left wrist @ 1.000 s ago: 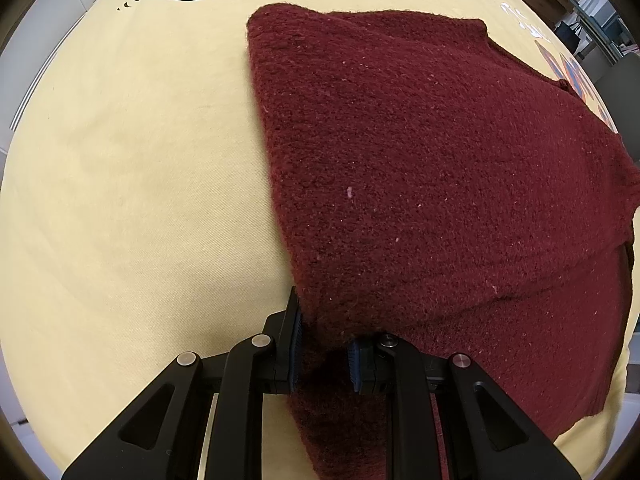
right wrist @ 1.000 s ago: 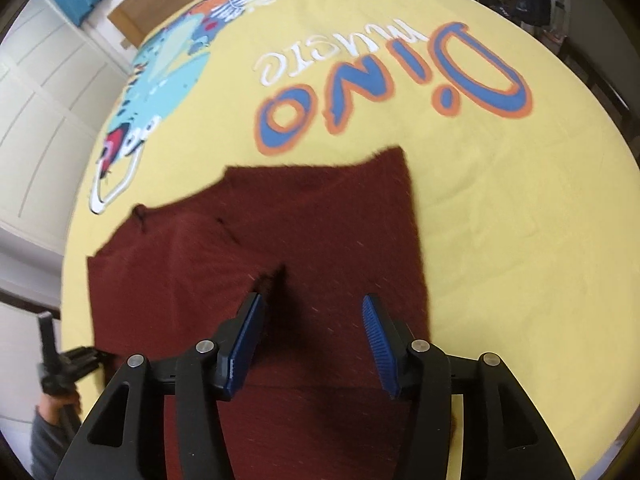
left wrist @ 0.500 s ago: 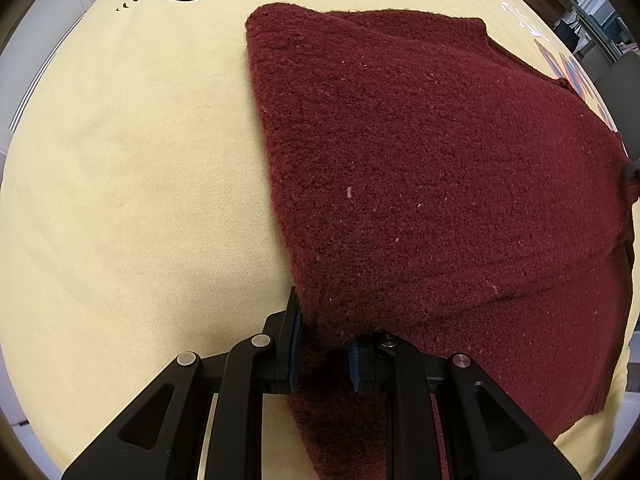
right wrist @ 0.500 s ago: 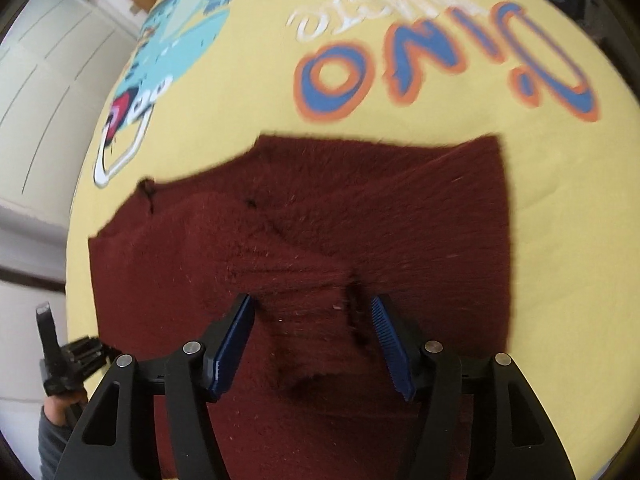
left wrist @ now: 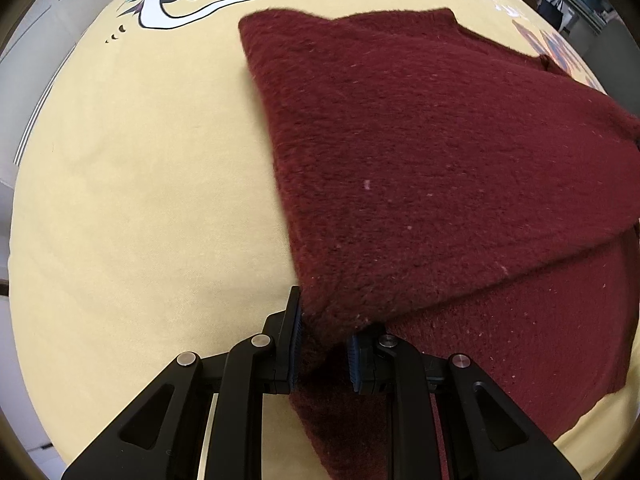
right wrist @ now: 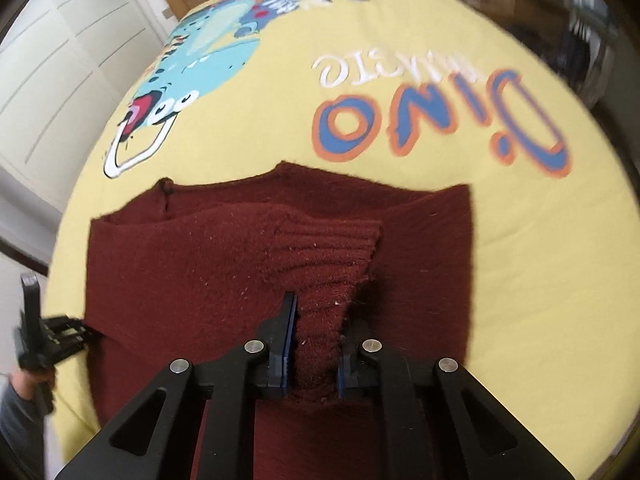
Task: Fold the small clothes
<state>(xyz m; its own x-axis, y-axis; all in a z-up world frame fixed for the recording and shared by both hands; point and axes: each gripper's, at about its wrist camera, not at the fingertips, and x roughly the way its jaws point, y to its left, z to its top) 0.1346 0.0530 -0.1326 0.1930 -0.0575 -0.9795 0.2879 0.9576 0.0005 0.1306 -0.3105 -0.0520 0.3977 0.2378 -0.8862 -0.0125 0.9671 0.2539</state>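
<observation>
Left wrist view: the left gripper (left wrist: 323,350) points steeply down, its blue-padded jaws pinching the near corner of a dark red, fuzzy knitted sweater (left wrist: 440,168). From that pinch the upper layer of the garment runs away ahead and to the right, lying over a lower layer whose edge shows to the right of the jaws; bare yellow printed bedspread (left wrist: 140,200) lies to the left. Right wrist view: the right gripper (right wrist: 313,350) has just been closing, and its jaws now pinch the ribbed cuff end of the sweater (right wrist: 192,280), with the ribbed band fanning out directly ahead of the fingertips. The body of the garment lies flat ahead and to both sides, its far edge short of the blue-and-orange "Dino" lettering (right wrist: 440,120) on the bedspread (right wrist: 540,260). At far left the left gripper (right wrist: 86,332) meets the sweater's left edge, held by a hand (right wrist: 24,380). Risks, as judgement: the right pinch appears to take only the thick ribbing near its edge, so a quick pull could let it slip free; the loose knit may also stretch or drag the lower layers, skewing the fold, if the two grippers move unevenly.
</observation>
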